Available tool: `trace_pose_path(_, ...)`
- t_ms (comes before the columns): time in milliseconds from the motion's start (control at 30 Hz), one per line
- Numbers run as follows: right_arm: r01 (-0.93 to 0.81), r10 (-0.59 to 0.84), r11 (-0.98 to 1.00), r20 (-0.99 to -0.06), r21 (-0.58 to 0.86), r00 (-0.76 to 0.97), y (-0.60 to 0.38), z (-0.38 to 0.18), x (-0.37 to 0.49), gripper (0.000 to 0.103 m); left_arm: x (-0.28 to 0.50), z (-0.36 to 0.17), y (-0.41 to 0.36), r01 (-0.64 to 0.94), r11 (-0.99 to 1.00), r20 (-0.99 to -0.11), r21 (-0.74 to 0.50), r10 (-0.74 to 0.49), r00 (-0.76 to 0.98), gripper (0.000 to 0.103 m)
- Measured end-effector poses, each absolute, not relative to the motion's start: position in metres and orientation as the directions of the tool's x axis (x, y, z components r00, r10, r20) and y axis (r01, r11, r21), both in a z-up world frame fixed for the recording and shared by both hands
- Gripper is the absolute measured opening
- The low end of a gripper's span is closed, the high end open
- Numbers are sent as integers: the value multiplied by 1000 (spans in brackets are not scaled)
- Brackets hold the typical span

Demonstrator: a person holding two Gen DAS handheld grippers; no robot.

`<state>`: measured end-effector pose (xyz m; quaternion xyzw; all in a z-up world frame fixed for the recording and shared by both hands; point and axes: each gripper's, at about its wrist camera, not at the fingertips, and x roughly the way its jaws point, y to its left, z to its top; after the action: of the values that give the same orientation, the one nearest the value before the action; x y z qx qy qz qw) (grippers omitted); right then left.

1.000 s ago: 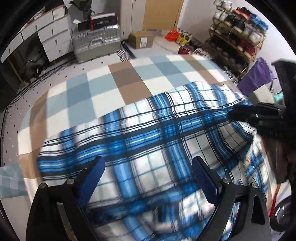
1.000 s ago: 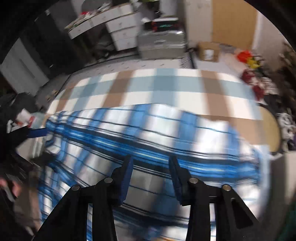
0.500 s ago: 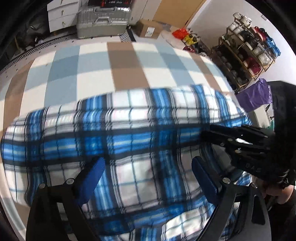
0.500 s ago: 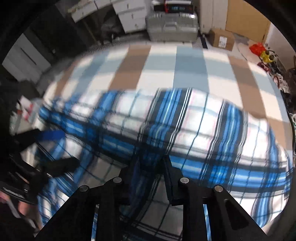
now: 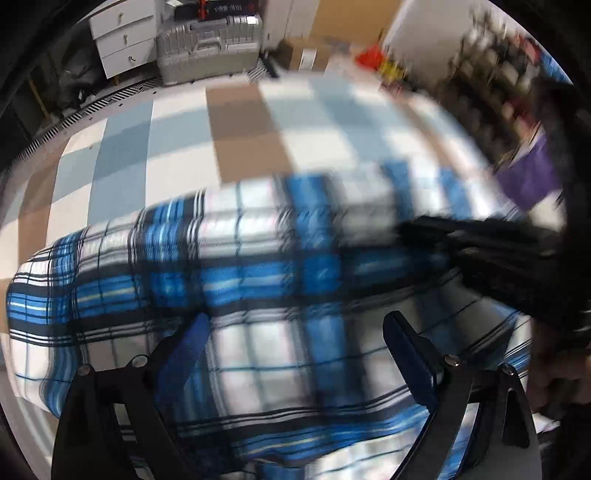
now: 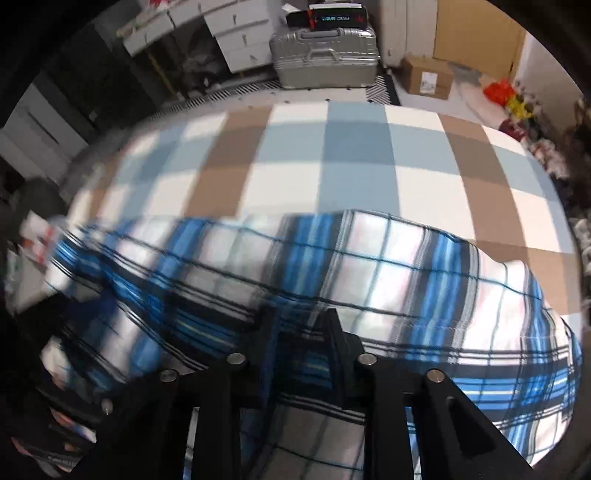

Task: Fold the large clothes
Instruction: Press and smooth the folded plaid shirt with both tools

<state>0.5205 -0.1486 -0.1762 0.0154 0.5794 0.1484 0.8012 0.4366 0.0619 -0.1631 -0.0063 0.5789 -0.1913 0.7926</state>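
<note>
Your right tool (image 6: 299, 328) has just been closing on the plaid shirt (image 6: 388, 280); the thin pinch may slip, while the left tool (image 5: 295, 343) gapes empty.

Surroundings: checked bed cover and stored goods along the far wall.

A bed cover (image 6: 354, 173) in pale blue, brown and white squares spreads across the bed. Beyond its far edge runs a strip of black-and-white striped floor mat (image 6: 236, 94). A ribbed silver suitcase (image 6: 325, 59) stands on the floor, with a flat black case (image 6: 332, 16) bearing red trim lying on top of it. Just beside it, to the left, is a white drawer unit (image 5: 123, 38). To the right sits a cardboard box (image 6: 428, 77) with a white label, near a light wooden door (image 6: 476, 33). Red and yellow items (image 6: 508, 98) lie on the floor at right. A shoe rack (image 5: 491, 70), blurred, lines the right wall, a purple bag (image 5: 528, 177) below it.
</note>
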Motion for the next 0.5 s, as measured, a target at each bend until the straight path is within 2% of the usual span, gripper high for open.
trace_pose_path(133, -214, 299, 948, -892, 236, 339, -148, -163, 538, 22, 455, -153, 50, 300, 942, -910, -152, -252, 330, 92)
trace_pose_path(267, -149, 248, 965, -934, 215, 258, -157, -196, 553, 19, 464, -189, 59, 229, 969, -950, -92, -155, 271, 92)
trace_pose_path(367, -189, 279, 954, -916, 231, 289, -163, -196, 548, 19, 460, -193, 56, 255, 966, -954, -30, -104, 283, 93)
trace_pose_path(500, -167, 231, 968, -927, 188, 295, -197, -189, 538, 18, 454, -189, 64, 275, 961, -960, 11, -67, 272, 93)
